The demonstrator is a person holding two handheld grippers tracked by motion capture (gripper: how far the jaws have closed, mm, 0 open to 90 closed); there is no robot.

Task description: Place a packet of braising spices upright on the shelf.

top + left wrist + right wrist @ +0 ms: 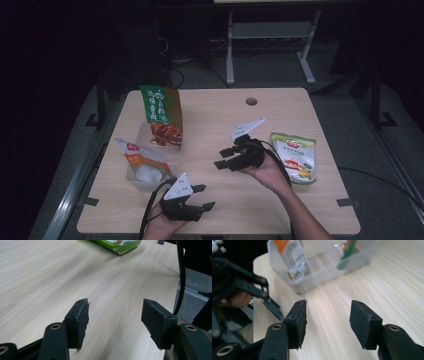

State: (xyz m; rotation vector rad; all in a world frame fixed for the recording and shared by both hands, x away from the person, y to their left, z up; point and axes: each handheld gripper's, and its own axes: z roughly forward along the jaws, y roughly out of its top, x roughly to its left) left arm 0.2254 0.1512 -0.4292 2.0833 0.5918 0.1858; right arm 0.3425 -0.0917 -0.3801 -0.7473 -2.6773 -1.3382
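One packet (294, 156) is left flat on the bare table (210, 120), a green and white one with yellow at its near end, and we judge it to be the next thing to go into the clear box (145, 135) where two other packets already stand: a green and brown one (161, 115) upright at the back and an orange and white one (142, 162) leaning at the front. We see the flat packet lying with its long axis running away from us, just to the right of our right gripper (235, 152), almost beside the hand that holds it. That gripper points left toward the box, its jaws well apart with nothing between them, so we would have to swing it round to the right to reach the packet. Our left gripper (202, 196) sits low at the near edge, close to the box, jaws also spread and empty, pointing right across the wood; the packet is well apart from it. We take the right hand as plainly the nearer one.
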